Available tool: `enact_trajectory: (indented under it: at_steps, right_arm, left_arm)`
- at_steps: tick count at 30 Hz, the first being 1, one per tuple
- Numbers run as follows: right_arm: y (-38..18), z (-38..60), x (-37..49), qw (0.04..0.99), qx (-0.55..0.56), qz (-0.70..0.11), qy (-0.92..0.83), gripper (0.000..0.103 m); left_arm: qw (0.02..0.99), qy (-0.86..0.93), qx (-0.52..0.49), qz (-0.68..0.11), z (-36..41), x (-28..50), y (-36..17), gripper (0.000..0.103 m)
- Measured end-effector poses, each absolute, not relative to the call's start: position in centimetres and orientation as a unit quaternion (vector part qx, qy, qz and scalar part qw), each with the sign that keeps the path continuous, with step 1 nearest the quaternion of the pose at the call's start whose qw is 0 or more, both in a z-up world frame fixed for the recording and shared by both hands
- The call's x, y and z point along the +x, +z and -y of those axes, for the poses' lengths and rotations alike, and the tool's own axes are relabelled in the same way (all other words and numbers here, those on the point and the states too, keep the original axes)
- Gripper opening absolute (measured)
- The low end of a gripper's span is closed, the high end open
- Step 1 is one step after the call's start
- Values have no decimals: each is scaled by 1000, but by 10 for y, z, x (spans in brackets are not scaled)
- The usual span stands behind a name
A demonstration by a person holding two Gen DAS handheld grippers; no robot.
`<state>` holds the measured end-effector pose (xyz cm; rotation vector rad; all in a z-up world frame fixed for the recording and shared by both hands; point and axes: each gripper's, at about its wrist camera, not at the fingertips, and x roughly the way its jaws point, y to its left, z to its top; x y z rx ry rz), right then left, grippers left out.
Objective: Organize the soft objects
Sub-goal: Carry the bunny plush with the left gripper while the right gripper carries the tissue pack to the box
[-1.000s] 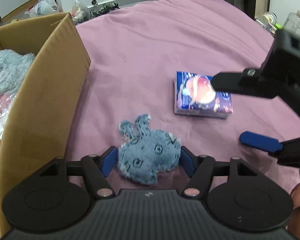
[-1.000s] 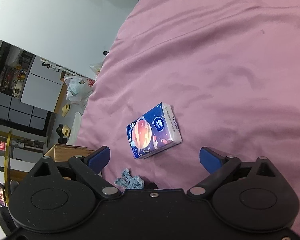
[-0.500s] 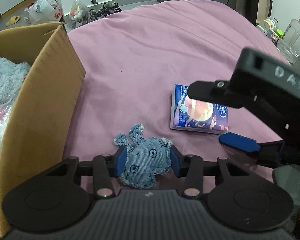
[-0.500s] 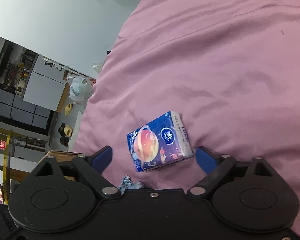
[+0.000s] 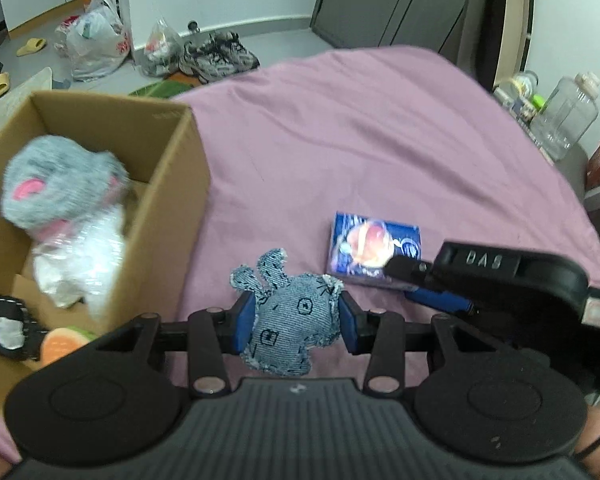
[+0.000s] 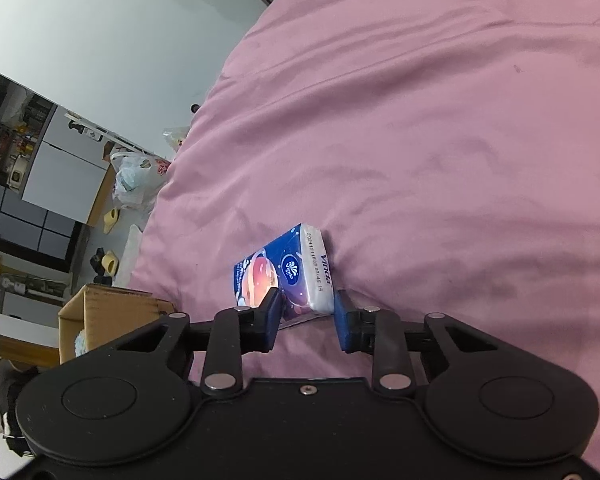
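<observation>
Left wrist view: the left gripper (image 5: 296, 322) is clamped on a denim rabbit-head toy (image 5: 290, 326), one blue pad pressed into each side of the face. The toy's long axis runs away from the camera, its two ears pointing up and to the left toward the cardboard box (image 5: 168, 216); its lower edge hangs below the pads, above the pink bedsheet (image 5: 380, 140). The gripper tilts steeply down at the bed. The open box stands just left of it on the sheet, holding a grey plush with pink ears (image 5: 56, 184), blurred. To the right, the right gripper (image 5: 420, 280) reaches in from the side, low over a tissue pack (image 5: 374, 246); raised letters on its body read "DAS".

Right wrist view: the right gripper (image 6: 306, 322) has closed on the near end of the tissue pack (image 6: 286, 270), which lies on the pink bedsheet (image 6: 440, 120), its long axis pointing away and slightly right. The pack is dark blue with a planet picture; its white side reads "Vinda" and a printed date code. The cardboard box (image 6: 100, 316) sits at lower left.
</observation>
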<state>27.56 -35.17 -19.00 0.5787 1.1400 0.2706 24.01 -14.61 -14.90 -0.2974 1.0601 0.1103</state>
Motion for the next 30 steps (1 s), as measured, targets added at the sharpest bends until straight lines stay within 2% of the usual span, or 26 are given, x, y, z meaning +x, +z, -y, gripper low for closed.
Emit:
enact_trajectory:
  at_steps: [6, 17, 30]
  right_arm:
    - [-172, 353, 257, 807, 265, -514, 119, 22]
    - [-137, 353, 230, 829, 250, -487, 112, 22]
    - [-122, 336, 201, 843, 232, -473, 110, 22]
  left_arm:
    - [863, 51, -149, -479, 134, 221, -124, 43]
    - [879, 51, -165, -445, 105, 185, -89, 43]
    - [888, 64, -184, -417, 63, 156, -65, 43]
